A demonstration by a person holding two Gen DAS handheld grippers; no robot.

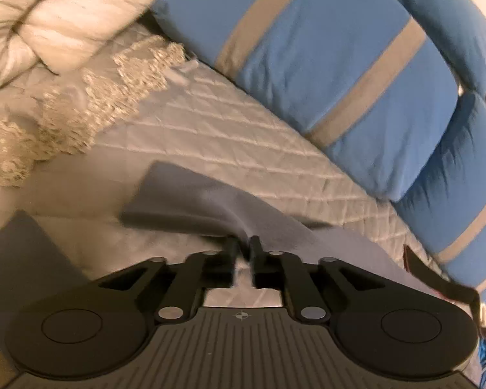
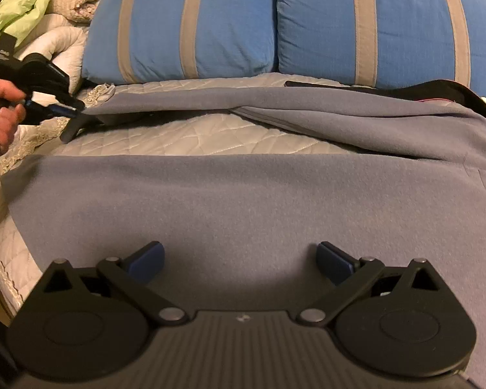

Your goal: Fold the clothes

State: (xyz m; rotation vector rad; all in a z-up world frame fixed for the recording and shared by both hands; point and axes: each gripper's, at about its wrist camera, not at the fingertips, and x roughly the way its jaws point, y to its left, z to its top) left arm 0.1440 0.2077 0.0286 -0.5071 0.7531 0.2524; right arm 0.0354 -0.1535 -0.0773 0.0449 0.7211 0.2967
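Quilted pale bedcover point(image 2: 191, 136): spans the bed, diamond-stitched, bare in a strip between two parts of the garment.

Blue pillows point(image 2: 372, 22), two, with grey stripes: propped along the far edge of the bed, behind the garment.

Cream duvet point(image 1: 48, 9): bunched at the far left corner beside the pillows; a lime-green cloth point(image 2: 19, 3) lies on top of it.

Lace-edged trim point(image 1: 90, 103): runs along the bed's left side, near the lifted part of the garment.

Grey-blue fleece garment point(image 2: 243, 201): main panel spread flat on the bed; a sleeve-like length stretches leftward above the bedcover; dark lining shows at its far right edge.

Left gripper point(image 1: 243, 246): held by a hand point(image 2: 3, 110) at the bed's left side; fingers clenched on a pinch of the garment, lifting that fold off the bedcover.

Right gripper point(image 2: 239, 259): fingers point(image 2: 145, 261) spread wide apart, hovering low over the flat panel, fabric lying between and beneath them, nothing grasped.
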